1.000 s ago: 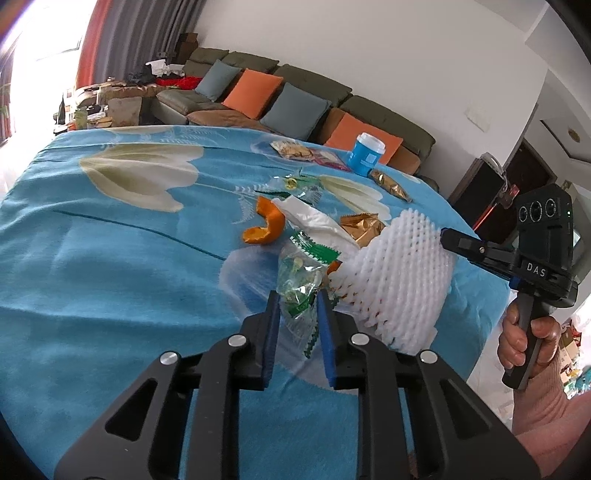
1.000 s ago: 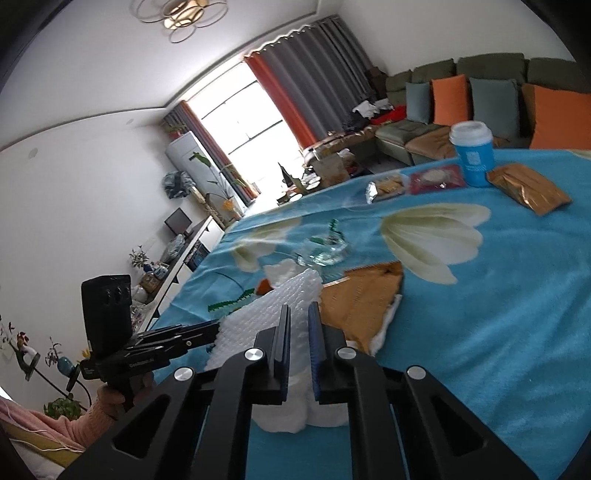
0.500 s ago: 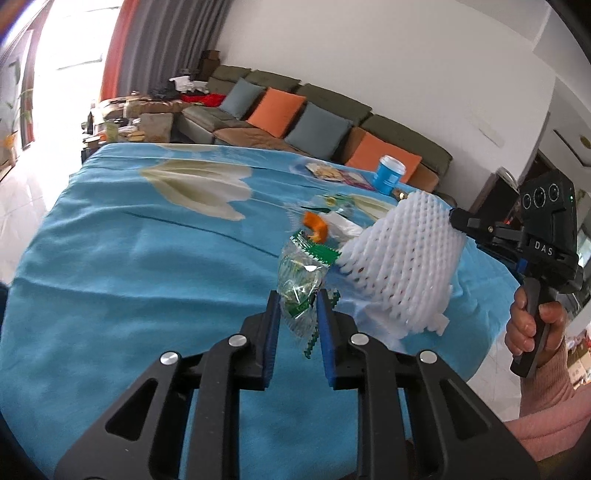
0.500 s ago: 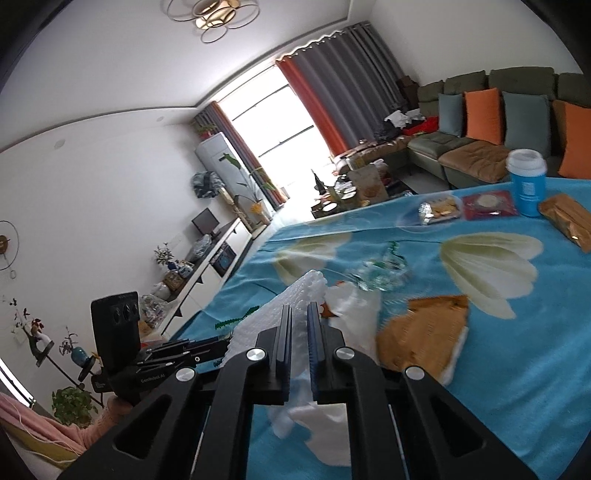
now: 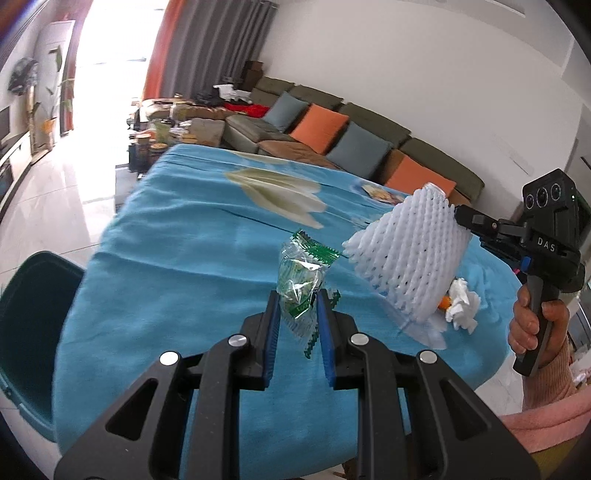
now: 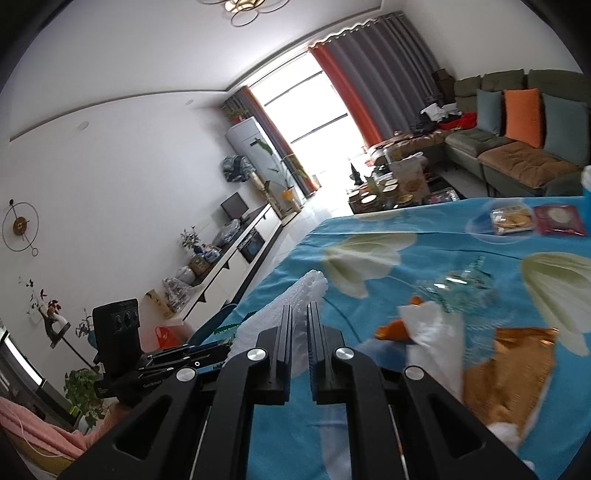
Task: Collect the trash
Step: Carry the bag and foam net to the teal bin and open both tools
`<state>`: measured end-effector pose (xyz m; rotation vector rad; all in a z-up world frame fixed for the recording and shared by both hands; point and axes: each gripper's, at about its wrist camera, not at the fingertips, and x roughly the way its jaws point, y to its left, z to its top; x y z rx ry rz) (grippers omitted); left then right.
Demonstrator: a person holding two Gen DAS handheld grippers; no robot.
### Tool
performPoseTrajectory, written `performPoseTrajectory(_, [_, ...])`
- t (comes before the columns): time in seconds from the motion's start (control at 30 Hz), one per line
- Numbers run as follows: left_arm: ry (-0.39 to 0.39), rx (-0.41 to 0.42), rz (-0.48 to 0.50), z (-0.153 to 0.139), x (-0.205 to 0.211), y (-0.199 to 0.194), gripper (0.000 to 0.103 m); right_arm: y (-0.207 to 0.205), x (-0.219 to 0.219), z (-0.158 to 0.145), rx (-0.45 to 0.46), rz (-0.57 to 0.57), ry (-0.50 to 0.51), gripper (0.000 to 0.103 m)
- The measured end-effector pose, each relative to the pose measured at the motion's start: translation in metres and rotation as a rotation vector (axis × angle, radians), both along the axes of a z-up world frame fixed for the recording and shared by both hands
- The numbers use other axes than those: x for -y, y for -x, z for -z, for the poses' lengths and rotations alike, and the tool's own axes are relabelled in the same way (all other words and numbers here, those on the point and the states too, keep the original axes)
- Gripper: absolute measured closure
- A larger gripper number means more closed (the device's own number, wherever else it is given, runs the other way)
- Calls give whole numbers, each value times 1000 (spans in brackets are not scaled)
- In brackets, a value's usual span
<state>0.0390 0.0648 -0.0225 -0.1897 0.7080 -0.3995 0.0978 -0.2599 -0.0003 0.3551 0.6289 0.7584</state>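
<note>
Home living rm: sofa w/ cushions, curtains, TV unit, ceiling lamp.

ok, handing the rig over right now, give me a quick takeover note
Left gripper: jaws shut on the clear green-printed wrapper, lifted off the table.
Right gripper: jaws shut on the white foam net, also in the air.
On the blue cloth: crumpled tissue, orange peel, gold wrapper, clear wrapper, snack packs.
Dark green bin beside the table.
Done: two pieces picked. Left: bin them, collect the rest.
</note>
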Motion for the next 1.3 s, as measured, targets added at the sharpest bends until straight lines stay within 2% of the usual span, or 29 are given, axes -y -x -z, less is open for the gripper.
performPoseTrajectory(0.27, [-15, 14, -99, -7, -35, 11, 83, -16, -44, -4, 1, -81, -4, 96])
performPoseTrajectory(0.63, [-33, 23, -274, -17, -103, 25, 83, -41, -116, -10, 6, -210, -2, 96])
performPoseTrajectory(1.0, [-53, -2, -405, -8, -155, 38, 83, -53, -182, -2, -16, -303, 28, 96])
performPoseTrajectory(1.3, [-52, -37, -460, 5, -181, 41, 82, -58, -227, 3, -37, -342, 59, 96])
